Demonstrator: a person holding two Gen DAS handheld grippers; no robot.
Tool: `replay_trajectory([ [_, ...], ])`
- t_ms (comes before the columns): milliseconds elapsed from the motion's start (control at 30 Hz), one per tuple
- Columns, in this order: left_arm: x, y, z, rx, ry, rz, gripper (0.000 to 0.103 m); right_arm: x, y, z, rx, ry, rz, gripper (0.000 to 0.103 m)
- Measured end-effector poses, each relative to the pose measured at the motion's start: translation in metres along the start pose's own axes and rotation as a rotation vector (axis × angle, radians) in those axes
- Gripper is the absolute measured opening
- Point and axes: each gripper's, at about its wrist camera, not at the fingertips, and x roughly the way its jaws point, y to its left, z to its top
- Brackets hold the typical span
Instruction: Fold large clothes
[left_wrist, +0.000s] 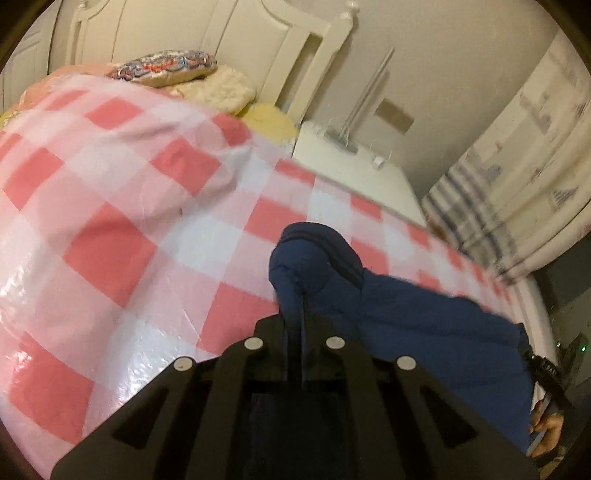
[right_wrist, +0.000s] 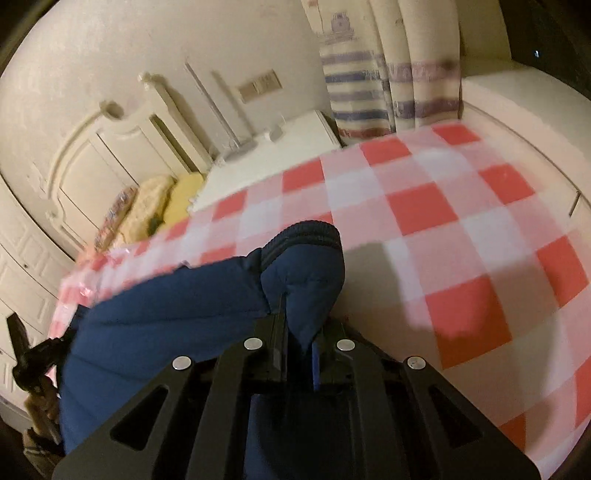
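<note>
Navy padded fabric makes up the one garment (left_wrist: 424, 325) in sight, a puffy jacket with quilted bulges and a ribbed darker band along one bunched edge. It lies at the lower middle of both views, stretched across the near edge of the bed between the two grippers, its ends lifted into rounded lumps.

Two grippers show, one per view. The left gripper (left_wrist: 297, 295) is clenched on a fold of the jacket, its dark fingers pinched tight with blue cloth bulging above them. The right gripper (right_wrist: 291, 306) is likewise clamped on the jacket's other end, cloth pressed between its jaws and the ribbed band curling over the top.

One hand (left_wrist: 550, 435) is visible at the lower right of the left view, by the jacket's far end.

One checked sheet (left_wrist: 147, 206), pink, red and white and glossy like plastic, covers the bed beneath the jacket. Three cushions sit at the upper left of the left view: one patterned (left_wrist: 166, 68), one cream (left_wrist: 218, 88), one yellow (left_wrist: 269, 122). One white headboard (left_wrist: 258, 40) stands behind them, one white nightstand (left_wrist: 351, 162) beside the bed, and one striped curtain (left_wrist: 517, 177) hangs at the right.
</note>
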Motion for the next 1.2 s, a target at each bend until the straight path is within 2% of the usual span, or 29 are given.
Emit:
replay_trajectory([
  [100,-0.006,-0.011,0.01,0.066,-0.013,0.016,0.004,-0.019,0.009,0.013,-0.032,-0.037,0.03,0.01],
  [167,0.006,-0.016,0.007,0.095,0.0,0.063,0.008,-0.012,0.013,0.015,-0.041,-0.03,-0.011,0.01],
  [233,0.026,-0.014,-0.003,0.108,0.058,0.123,0.024,0.011,0.011,0.005,-0.053,0.032,-0.095,0.012],
  [267,0.034,-0.011,-0.006,0.102,0.089,0.138,0.037,0.03,0.004,-0.006,-0.042,0.082,-0.139,0.014],
  [333,0.041,-0.002,-0.007,0.062,0.113,0.155,0.05,0.033,-0.007,-0.011,0.024,0.072,-0.125,0.016],
  [367,0.038,0.001,-0.006,0.045,0.102,0.184,0.066,0.032,-0.008,-0.011,0.028,0.077,-0.131,0.018],
  [400,0.034,0.004,-0.006,0.037,0.086,0.195,0.07,0.03,-0.007,-0.01,0.021,0.087,-0.143,0.019],
  [467,0.013,0.004,-0.005,0.031,0.003,0.195,0.072,0.017,-0.002,-0.008,0.012,0.085,-0.171,0.02],
  [500,-0.006,0.0,-0.006,0.038,-0.081,0.226,0.076,0.006,0.003,-0.007,0.011,0.066,-0.185,0.02],
  [533,-0.026,-0.009,-0.008,0.056,-0.17,0.26,0.088,-0.003,0.01,-0.007,0.003,0.045,-0.188,0.021],
  [567,-0.045,-0.021,-0.011,0.088,-0.248,0.273,0.099,-0.017,0.022,-0.008,-0.021,0.013,-0.186,0.028],
  [600,-0.057,-0.035,-0.013,0.125,-0.291,0.267,0.1,-0.027,0.035,-0.01,-0.052,-0.013,-0.17,0.033],
  [633,-0.065,-0.052,-0.015,0.176,-0.315,0.258,0.1,-0.036,0.055,-0.012,-0.099,-0.039,-0.128,0.061],
  [667,-0.068,-0.075,-0.017,0.243,-0.312,0.257,0.101,-0.04,0.069,-0.012,-0.133,-0.051,-0.115,0.099],
  [767,-0.051,-0.129,-0.025,0.414,-0.239,0.312,0.101,-0.042,0.128,-0.023,-0.306,-0.114,-0.068,0.098],
  [900,-0.006,-0.174,-0.035,0.54,-0.158,0.403,0.101,-0.008,0.191,-0.037,-0.508,-0.046,-0.123,0.094],
  [933,0.002,-0.179,-0.035,0.553,-0.14,0.415,0.101,0.0,0.198,-0.037,-0.517,-0.024,-0.112,0.087],
  [1033,0.017,-0.184,-0.038,0.57,-0.106,0.398,0.101,0.016,0.204,-0.036,-0.513,0.006,-0.11,0.085],
  [1100,0.038,-0.177,-0.043,0.59,-0.09,0.423,0.101,0.036,0.2,-0.038,-0.521,0.034,-0.158,0.085],
  [1133,0.057,-0.17,-0.049,0.601,-0.051,0.453,0.101,0.051,0.194,-0.042,-0.519,0.067,-0.187,0.085],
  [1167,0.077,-0.159,-0.053,0.584,0.031,0.448,0.101,0.069,0.181,-0.046,-0.475,0.139,-0.161,0.087],
  [1200,0.085,-0.151,-0.053,0.556,0.06,0.422,0.101,0.075,0.172,-0.047,-0.431,0.167,-0.124,0.087],
])
